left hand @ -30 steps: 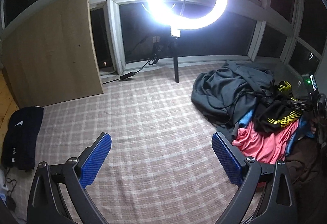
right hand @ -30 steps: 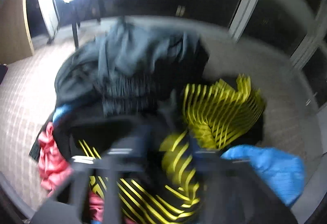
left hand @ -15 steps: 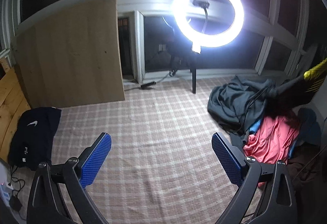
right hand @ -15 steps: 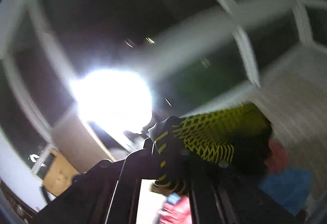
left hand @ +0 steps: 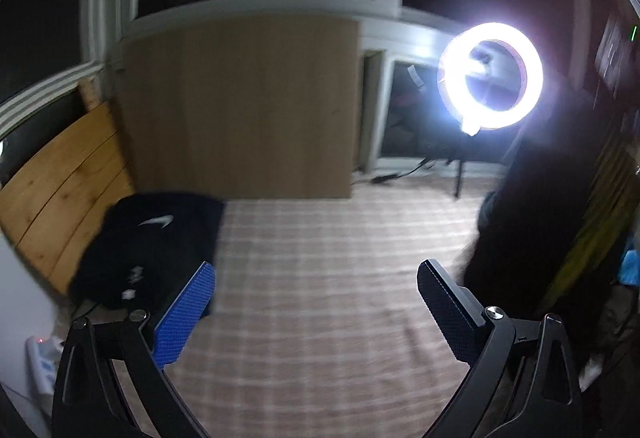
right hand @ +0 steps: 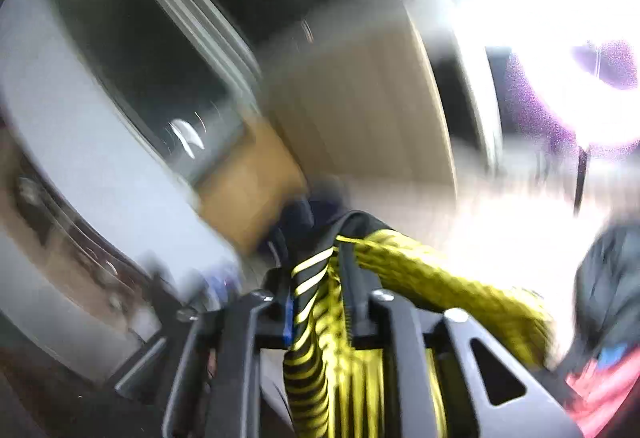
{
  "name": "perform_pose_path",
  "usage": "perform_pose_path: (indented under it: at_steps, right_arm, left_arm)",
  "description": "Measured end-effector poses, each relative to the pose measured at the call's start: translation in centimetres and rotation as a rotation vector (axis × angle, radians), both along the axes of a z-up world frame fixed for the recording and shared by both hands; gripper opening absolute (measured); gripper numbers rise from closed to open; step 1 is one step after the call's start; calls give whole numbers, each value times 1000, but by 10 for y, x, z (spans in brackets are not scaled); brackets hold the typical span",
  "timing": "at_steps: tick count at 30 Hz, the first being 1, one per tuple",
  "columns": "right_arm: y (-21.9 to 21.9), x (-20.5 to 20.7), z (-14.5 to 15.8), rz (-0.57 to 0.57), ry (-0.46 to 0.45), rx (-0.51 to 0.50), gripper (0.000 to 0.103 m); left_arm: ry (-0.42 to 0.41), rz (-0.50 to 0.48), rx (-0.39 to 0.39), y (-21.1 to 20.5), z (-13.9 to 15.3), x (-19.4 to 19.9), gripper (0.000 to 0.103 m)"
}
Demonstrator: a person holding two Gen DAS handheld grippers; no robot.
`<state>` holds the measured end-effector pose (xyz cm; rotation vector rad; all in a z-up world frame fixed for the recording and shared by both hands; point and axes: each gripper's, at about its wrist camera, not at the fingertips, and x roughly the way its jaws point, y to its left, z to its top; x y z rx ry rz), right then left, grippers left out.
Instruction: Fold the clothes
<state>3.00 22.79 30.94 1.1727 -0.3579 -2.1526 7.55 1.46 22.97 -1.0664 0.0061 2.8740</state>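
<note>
Black-yellow shirt (right hand: 316, 302) pinched between right gripper (right hand: 318, 278) fingers

Wide-parted left tongs (left hand: 316, 312) above checked blanket (left hand: 320, 258)

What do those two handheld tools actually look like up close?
The left tool has two black angled arms with triangular cut-outs and silver screws, each ending in a flat, blue, dotted-texture pad. The right tool has the same black frame, cut-outs and screws; a sliver of blue shows on one finger.
</note>
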Motion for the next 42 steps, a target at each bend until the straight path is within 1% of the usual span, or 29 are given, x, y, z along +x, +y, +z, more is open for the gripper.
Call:
perform_pose_path:
  at_steps: [1, 2, 3, 4, 5, 6, 8, 10, 12, 14, 15, 17, 18, 19, 20, 22, 23, 25, 27, 29, 30, 32, 34, 35, 36, 37, 38, 39, 42]
  right_arm:
    - [-7, 0, -26, -12, -44, 9, 19]
    - [-9, 3, -46, -34, -63, 9, 20]
    - [-8, 8, -62, -69, -69, 31, 30]
    - [-6, 15, -81, -114, -74, 71, 47]
    - [0, 25, -102, -176, -78, 144, 51]
    - [7, 31, -115, -216, -83, 190, 51]
    - [16, 36, -147, -260, -124, 262, 51]
    - [9, 34, -179, -271, -157, 342, 51]
    - [5, 31, -197, -303, -179, 384, 51]
    - [4, 27, -207, -317, -228, 314, 51]
    - [1, 21, -209, -325, -233, 301, 51]
    - [5, 19, -220, -360, -227, 305, 51]
    - [7, 21, -219, -387, -214, 304, 51]
    - [9, 27, -218, -412, -202, 302, 51]
    - [14, 34, -218, -432, -199, 297, 51]
    - [27, 33, -227, -469, -214, 309, 52]
    - [36, 40, -228, -497, -225, 314, 52]
    - [55, 48, -231, -520, -248, 296, 52]
    - [63, 56, -235, -516, -259, 272, 52]
    - [74, 63, -234, -512, -273, 253, 52]
    - [79, 66, -233, -510, -281, 246, 52]
    - [82, 71, -233, -503, -291, 233, 52]
    - [85, 75, -233, -495, -302, 220, 52]
    - [86, 77, -233, -492, -308, 214, 52]
    - [87, 80, -232, -488, -313, 207, 52]
    - [88, 82, -231, -485, -317, 201, 52]
    - [87, 84, -228, -485, -315, 196, 52]
    - [86, 86, -224, -482, -312, 190, 52]
    - [78, 86, -214, -450, -297, 181, 52]
  left_arm:
    - [-10, 10, -6, -12, -4, 2, 102]
    - [-19, 20, -12, -23, -7, 3, 102]
    - [-29, 29, -19, -35, -11, 5, 102]
    - [-54, 18, -21, -36, -19, 1, 102]
    - [-79, 6, -24, -37, -27, -4, 102]
    - [-104, -6, -26, -38, -35, -8, 102]
    - [-154, -31, -31, -41, -51, -17, 102]
    - [-186, -63, -35, -36, -63, -28, 102]
    - [-214, -95, -32, -29, -71, -32, 102]
    - [-242, -128, -28, -21, -79, -35, 102]
    - [-252, -151, -7, -17, -82, -36, 102]
    - [-275, -201, 60, -3, -88, -40, 102]
    - [-295, -254, 89, 12, -94, -42, 102]
    - [-302, -294, 92, 24, -98, -44, 102]
    - [-301, -342, 74, 41, -102, -48, 102]
    - [-283, -394, -7, 70, -111, -59, 102]
    - [-270, -409, -51, 83, -115, -69, 102]
    - [-267, -411, -100, 97, -124, -88, 102]
    - [-277, -397, -142, 107, -137, -115, 102]
    - [-288, -409, -190, 120, -151, -142, 102]
    - [-304, -422, -200, 125, -159, -153, 102]
    - [-358, -477, -168, 134, -174, -168, 101]
    - [-413, -533, -134, 143, -190, -184, 97]
    - [-443, -567, -115, 147, -196, -185, 82]
    - [-468, -595, -99, 151, -200, -185, 50]
    - [-479, -600, -88, 150, -200, -182, 33]
    - [-489, -605, -77, 148, -200, -180, 10]
    - [-498, -609, -66, 147, -200, -178, 6]
    - [-460, -613, 54, 112, -167, -156, 4]
